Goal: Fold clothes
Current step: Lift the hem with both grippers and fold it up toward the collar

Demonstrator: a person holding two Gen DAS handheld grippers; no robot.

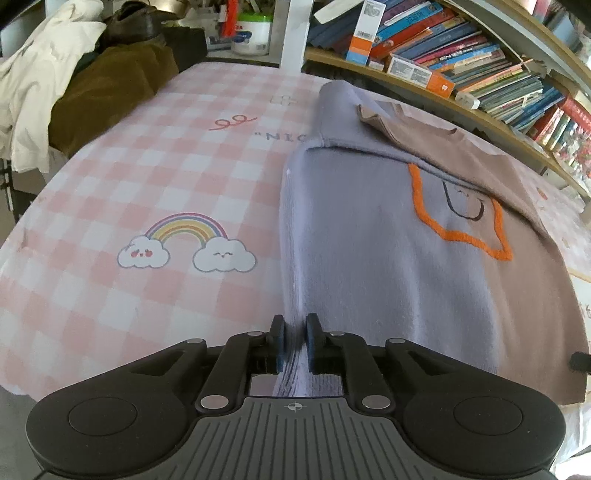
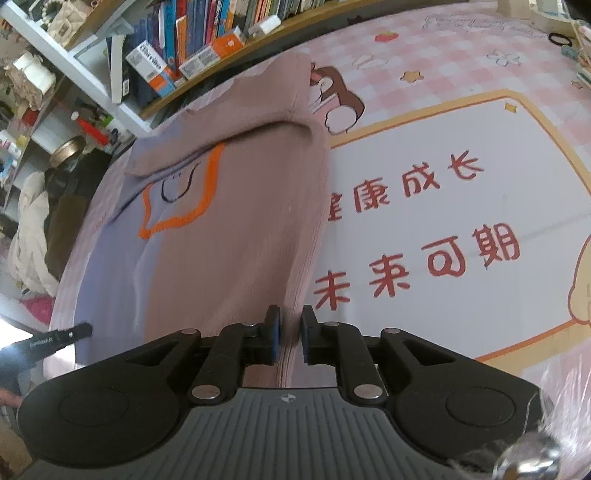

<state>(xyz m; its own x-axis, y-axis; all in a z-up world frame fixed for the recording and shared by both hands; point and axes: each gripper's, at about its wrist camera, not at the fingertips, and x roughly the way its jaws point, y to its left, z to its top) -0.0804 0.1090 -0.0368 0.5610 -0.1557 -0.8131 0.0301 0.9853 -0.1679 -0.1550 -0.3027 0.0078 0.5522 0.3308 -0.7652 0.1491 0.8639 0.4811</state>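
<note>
Left view, sweater: your two-colour sweater (image 1: 369, 236) is lying flat on the checked bed cover (image 1: 147, 166), purple half on the left, brown half on the right.
Left view, which way: its long side is running straight away from you, from your gripper up toward the bookshelf (image 1: 461, 62). Both sleeves are lying folded across the top, over the orange star (image 1: 461, 218).
Left view, gripper: your left gripper (image 1: 294, 341) is sitting at the near end of the purple edge. Its jaws are standing only a little apart, and the folded purple edge is running up between the blue pads (image 1: 281, 343). The pads are not squeezing it.
Left view, side things: a pile of clothes (image 1: 74, 81) is sitting far off at the top left.
Right view, sweater: here the brown half (image 2: 240, 229) is lying nearest you, beside the big red letters (image 2: 417, 258) on the cover.
Right view, which way: the long side is again pointing away from you, toward the books (image 2: 207, 33).
Right view, gripper: your right gripper (image 2: 290, 338) is sitting at the near end of the brown edge. Its jaws are a small way apart with the brown edge between them, loose, not pinched.
Right view, other tool: the tip of your left gripper is showing at the far left, by the purple corner.
</note>
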